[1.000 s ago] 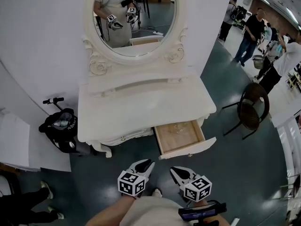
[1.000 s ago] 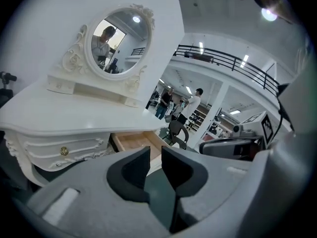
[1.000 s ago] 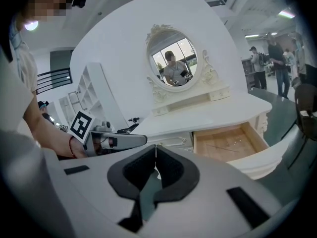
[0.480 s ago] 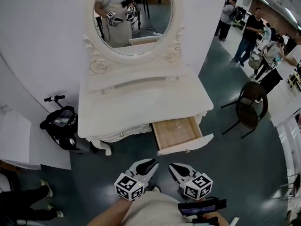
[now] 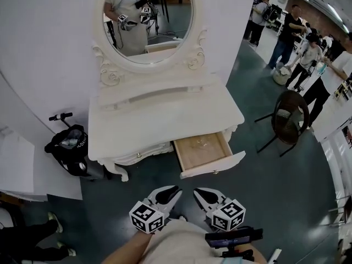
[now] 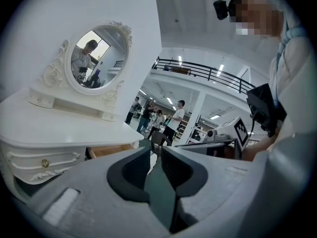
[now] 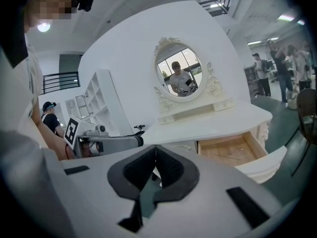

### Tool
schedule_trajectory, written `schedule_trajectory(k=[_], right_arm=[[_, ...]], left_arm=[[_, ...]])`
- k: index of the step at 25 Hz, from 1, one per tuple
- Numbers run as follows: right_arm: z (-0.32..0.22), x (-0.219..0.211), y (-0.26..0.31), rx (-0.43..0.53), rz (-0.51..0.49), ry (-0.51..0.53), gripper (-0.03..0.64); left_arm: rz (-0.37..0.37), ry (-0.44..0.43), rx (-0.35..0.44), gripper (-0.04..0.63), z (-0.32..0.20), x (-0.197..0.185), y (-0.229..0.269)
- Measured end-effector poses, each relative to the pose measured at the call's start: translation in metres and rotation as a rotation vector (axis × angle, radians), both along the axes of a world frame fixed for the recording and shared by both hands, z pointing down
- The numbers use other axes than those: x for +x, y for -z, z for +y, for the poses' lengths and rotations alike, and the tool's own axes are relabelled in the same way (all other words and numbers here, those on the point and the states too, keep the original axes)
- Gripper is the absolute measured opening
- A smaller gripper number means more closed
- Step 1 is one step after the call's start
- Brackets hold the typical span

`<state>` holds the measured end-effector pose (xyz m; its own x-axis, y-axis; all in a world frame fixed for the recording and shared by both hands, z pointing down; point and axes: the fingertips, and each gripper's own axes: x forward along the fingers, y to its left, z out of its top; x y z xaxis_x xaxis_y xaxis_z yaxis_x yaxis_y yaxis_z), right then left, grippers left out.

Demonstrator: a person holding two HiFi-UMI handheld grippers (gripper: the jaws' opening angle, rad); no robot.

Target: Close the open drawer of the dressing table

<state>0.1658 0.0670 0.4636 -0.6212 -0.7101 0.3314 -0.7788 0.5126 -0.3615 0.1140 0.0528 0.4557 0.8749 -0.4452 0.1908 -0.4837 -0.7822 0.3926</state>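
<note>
A black bag (image 5: 69, 147) sits on the dark floor at 9 o'clock from the dressing table (image 5: 159, 120), close against its left side. The white dressing table stands against a white wall, and its oval mirror (image 5: 146, 21) rises at its 12 o'clock edge, reflecting the person who holds both grippers.

The left gripper (image 5: 171, 191) hangs low in the head view, at 6 o'clock from the table and well apart from it. Its jaws stand a little apart with nothing between them. The right gripper (image 5: 199, 192) is just beside it at 3 o'clock. Its jaw tips meet, closed on nothing. Both point toward the table.

The drawer (image 5: 204, 154) is on the table's right side, pulled well out toward 5 o'clock, its pale wooden bottom bare to view. It lies at 12 to 1 o'clock from the two grippers, and neither touches it.

A dark round-backed chair (image 5: 289, 120) stands at 3 o'clock from the table, and several people (image 5: 289, 34) stand beyond it at 1 o'clock.
</note>
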Motion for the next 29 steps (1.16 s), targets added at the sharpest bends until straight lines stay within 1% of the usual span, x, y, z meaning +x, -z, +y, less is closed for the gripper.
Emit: schedule_trajectory(k=[5,16,29], right_arm=[[0.003,0.003,0.001,0.005,0.014,-0.005,0.015],[0.003,0.006,0.003,0.011,0.001,-0.015,0.015],[0.001,0.013,0.003,0.019,0.007,-0.015,0.015]], left_arm=[[0.003,-0.012,-0.004,0.075,0.002,0.005,0.001],[0.009,-0.024,-0.002,0.075,0.003,0.010,0.002],[0.005,-0.032,0.000,0.075,0.001,0.015,0.002]])
